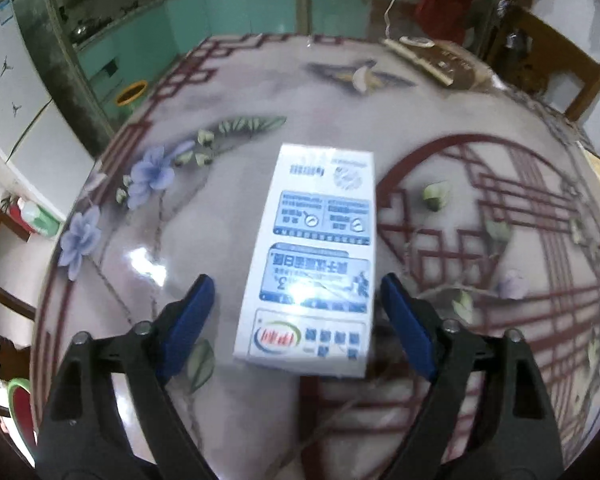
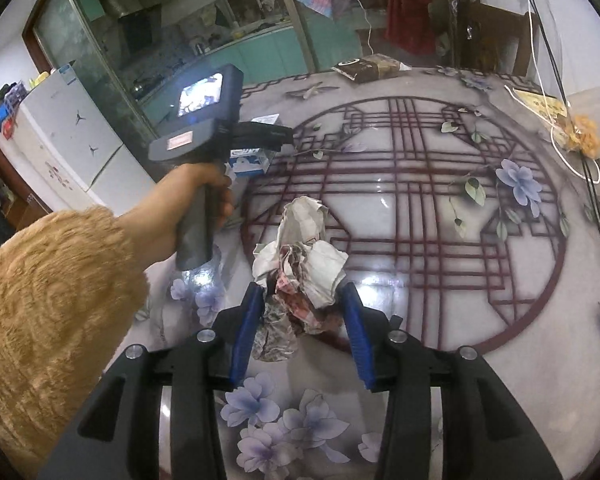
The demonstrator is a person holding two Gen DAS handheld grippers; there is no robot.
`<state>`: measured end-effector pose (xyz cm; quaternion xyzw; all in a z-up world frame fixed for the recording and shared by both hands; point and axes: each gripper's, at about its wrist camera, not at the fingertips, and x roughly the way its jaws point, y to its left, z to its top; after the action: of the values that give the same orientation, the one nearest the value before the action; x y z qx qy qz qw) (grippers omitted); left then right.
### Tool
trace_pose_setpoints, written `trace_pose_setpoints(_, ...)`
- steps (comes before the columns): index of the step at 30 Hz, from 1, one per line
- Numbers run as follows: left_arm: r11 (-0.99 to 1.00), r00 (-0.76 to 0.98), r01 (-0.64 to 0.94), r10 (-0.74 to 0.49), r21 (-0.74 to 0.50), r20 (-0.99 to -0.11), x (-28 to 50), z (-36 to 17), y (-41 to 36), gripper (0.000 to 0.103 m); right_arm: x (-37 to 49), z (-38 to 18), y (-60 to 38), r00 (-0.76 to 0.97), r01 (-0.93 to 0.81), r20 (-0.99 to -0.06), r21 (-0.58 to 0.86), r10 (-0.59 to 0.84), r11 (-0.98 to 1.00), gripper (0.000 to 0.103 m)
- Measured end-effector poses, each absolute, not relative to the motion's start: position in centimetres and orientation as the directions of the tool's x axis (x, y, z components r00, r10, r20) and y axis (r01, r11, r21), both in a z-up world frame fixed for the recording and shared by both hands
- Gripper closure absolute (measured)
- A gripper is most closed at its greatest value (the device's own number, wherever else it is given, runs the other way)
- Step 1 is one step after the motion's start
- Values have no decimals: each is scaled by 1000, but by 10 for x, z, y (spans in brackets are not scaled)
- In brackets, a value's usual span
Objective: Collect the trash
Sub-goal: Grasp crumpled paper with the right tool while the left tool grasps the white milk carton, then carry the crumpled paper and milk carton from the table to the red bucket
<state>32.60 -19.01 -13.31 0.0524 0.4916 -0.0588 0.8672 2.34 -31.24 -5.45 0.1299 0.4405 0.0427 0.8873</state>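
**Two grippers over trash on the flowered table**

The left gripper (image 1: 296, 292) hung over a white and blue box (image 1: 316, 256) lying flat on the table (image 1: 220, 220). Its blue pads stood on either side of the box's near end; the left pad (image 1: 192, 320) showed a clear gap from the box, while the right pad sat just beside the box's edge, so the jaws were open and nothing was clamped. In the right wrist view the same gripper (image 2: 260, 136) appeared from behind, held by a hand (image 2: 204, 196) in a fuzzy tan sleeve (image 2: 48, 304), with the box (image 2: 248, 160) under it.

The right gripper (image 2: 300, 316) was closed on a crumpled wad of paper (image 2: 300, 256), which stuck out beyond the blue pads above the table's (image 2: 440, 240) red lattice pattern. At the far edge of the table lay a dark packet (image 2: 372, 67), and at the right edge a yellow bag (image 2: 584, 136) crossed by a white cord (image 2: 560, 148).
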Motion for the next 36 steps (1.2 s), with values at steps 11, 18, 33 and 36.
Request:
trace_pose_setpoints(11,939,607,335,-152,78,-780,235,-79,-164,53,27,-60,-304,606,44,-782,219,149,975,62)
trace_pose_setpoints(18,907,631,405,-185,117,-753,114,-26,-98,53,21,-60,-289,624,18,-767,208,151,978,62)
trace_pose_setpoints(33,930,688,363,-224,60,-690,35,-22,-26,52,-20,-23,-257,751,36,-655,169,86,985,62)
trace_pose_setpoints(36,933,684,358,-237,34,-690,36,-20,-18,52,-28,-22,-250,760,60,-644,203,87,977,62)
